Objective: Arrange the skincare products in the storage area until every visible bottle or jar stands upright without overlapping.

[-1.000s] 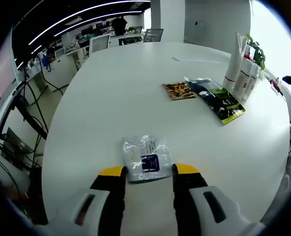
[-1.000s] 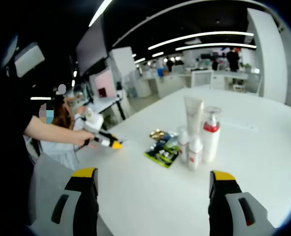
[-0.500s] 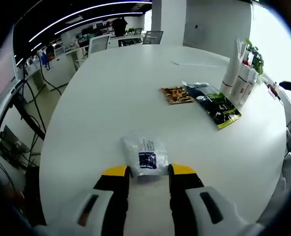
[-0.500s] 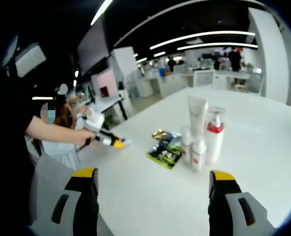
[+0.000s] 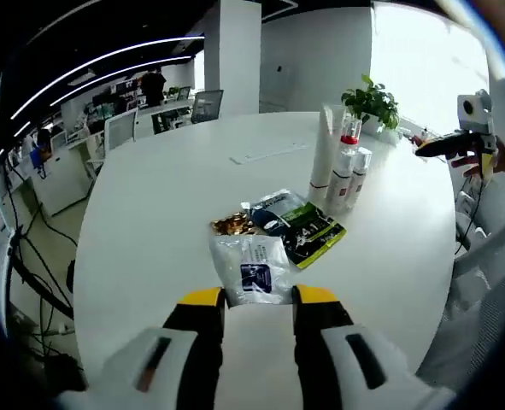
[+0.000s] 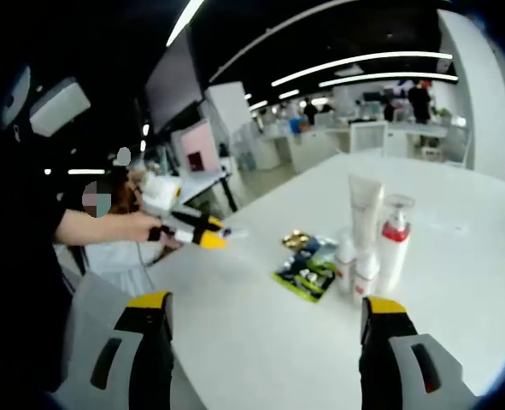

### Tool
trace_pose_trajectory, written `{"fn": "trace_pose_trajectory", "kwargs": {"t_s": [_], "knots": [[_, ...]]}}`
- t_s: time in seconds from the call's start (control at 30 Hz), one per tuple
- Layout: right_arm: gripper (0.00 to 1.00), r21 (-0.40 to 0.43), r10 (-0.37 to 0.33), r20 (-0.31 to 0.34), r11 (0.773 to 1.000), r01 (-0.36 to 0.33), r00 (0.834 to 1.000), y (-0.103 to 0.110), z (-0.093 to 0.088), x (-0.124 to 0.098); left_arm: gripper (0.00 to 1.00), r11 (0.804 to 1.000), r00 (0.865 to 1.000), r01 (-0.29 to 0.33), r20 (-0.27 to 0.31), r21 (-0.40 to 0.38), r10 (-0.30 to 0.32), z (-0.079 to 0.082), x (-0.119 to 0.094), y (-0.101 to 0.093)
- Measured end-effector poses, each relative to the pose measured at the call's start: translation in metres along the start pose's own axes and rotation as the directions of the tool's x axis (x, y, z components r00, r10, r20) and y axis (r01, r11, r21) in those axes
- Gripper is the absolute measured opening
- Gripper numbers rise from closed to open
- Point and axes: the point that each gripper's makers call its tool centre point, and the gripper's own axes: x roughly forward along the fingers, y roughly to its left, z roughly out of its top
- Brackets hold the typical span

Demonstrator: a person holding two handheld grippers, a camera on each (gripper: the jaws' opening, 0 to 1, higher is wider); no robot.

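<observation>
Clear sachet (image 5: pixel 254 270) pinched in narrow left gripper (image 5: pixel 250 297), right gripper (image 6: pixel 267 309) wide and empty: liable to slip, being slick plastic.

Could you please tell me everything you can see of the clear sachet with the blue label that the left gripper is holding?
The clear sachet is a flat, crinkly, see-through plastic packet with white contents and a dark blue label near its lower middle. The left hand-held gripper grips its near edge between yellow-tipped jaws. Whether it is lifted off the white table cannot be told. In the left gripper view, its far corner appears against the green-and-black sachet.
</observation>
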Motion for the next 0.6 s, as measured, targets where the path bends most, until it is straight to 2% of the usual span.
{"fn": "trace_pose_trajectory", "kwargs": {"t_s": [0.1, 0.2, 0.3, 0.43, 0.6], "knots": [[0.87, 0.004, 0.014, 0.007, 1.0, -0.015, 1.0, 0.002, 0.006, -0.002, 0.31, 0.997, 0.998, 0.057, 0.03, 0.045, -0.058, 0.019, -0.009, -0.014], [0.86, 0.012, 0.03, -0.006, 0.999, -0.03, 1.0, 0.004, 0.006, -0.001, 0.31, 0.992, 0.995, 0.087, 0.046, 0.09, -0.092, 0.036, -0.017, -0.025], [0.85, 0.012, 0.04, -0.012, 0.999, -0.04, 0.999, 0.005, 0.006, -0.001, 0.31, 0.98, 0.993, 0.109, 0.034, 0.167, -0.117, 0.044, -0.02, -0.035], [0.81, 0.038, 0.071, 0.009, 0.997, -0.071, 0.997, 0.013, 0.015, 0.001, 0.31, 0.972, 0.984, 0.15, 0.064, 0.182, -0.164, 0.058, -0.027, -0.052], [0.69, 0.035, 0.105, -0.013, 0.994, -0.104, 0.994, 0.02, 0.02, 0.006, 0.31, 0.955, 0.976, 0.18, 0.079, 0.236, -0.204, 0.071, -0.036, -0.07]]}}
